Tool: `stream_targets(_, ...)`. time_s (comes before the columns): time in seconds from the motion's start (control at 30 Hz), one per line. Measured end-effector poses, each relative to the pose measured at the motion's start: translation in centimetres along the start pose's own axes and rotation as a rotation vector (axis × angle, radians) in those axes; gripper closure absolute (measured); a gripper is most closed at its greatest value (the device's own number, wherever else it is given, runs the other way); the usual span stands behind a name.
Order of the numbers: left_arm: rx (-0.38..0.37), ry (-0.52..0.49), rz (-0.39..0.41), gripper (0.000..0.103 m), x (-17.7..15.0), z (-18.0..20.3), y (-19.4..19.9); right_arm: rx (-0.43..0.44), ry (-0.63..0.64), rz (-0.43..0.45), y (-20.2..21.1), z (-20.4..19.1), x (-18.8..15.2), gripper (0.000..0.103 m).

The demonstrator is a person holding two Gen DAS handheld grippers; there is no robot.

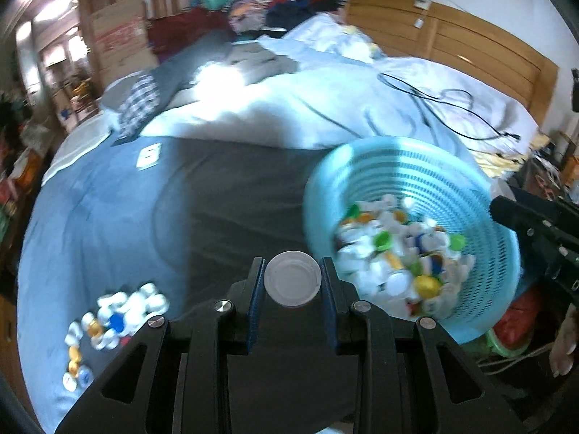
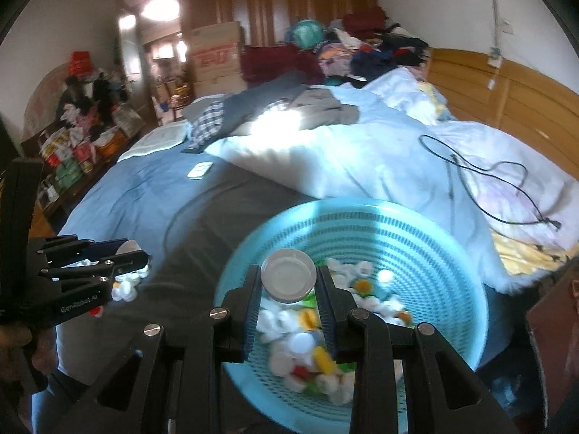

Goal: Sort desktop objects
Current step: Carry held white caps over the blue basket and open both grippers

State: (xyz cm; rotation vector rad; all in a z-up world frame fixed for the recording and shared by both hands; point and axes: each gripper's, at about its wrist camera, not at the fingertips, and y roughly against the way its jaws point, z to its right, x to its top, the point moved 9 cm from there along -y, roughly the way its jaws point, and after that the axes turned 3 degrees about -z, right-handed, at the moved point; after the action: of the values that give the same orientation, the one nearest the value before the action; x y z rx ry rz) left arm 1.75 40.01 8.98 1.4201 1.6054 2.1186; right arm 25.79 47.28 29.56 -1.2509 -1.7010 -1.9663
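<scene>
Two tools each clamp a white cap: left tool (image 1: 292,284); right tool (image 2: 288,282).

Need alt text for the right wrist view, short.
The right gripper grips a white bottle cap between its fingers above a light blue basket of mixed caps on a bed. At left, the left gripper holds another white cap over loose caps.

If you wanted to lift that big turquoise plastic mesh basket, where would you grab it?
By the rim of the turquoise plastic mesh basket, a finger each side of the thin wall, coming from above. Its round body looks too wide to span, and bottle caps fill the bottom.
</scene>
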Motion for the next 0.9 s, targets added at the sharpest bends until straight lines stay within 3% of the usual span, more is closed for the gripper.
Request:
stream_targets(0.37, -0.155, -0.057, -0.153, 0.079, 1.2, 7.6, -4.2, -0.018, -0.071, -0.042, -0.1, 4.8, -0.7, 0.071)
stream_targets(0.9, -0.154, -0.096, -0.162, 0.079, 1.4, 9.5, -4.9, -0.007, -0.083, -0.055, -0.8, 5.3, -1.5, 0.071)
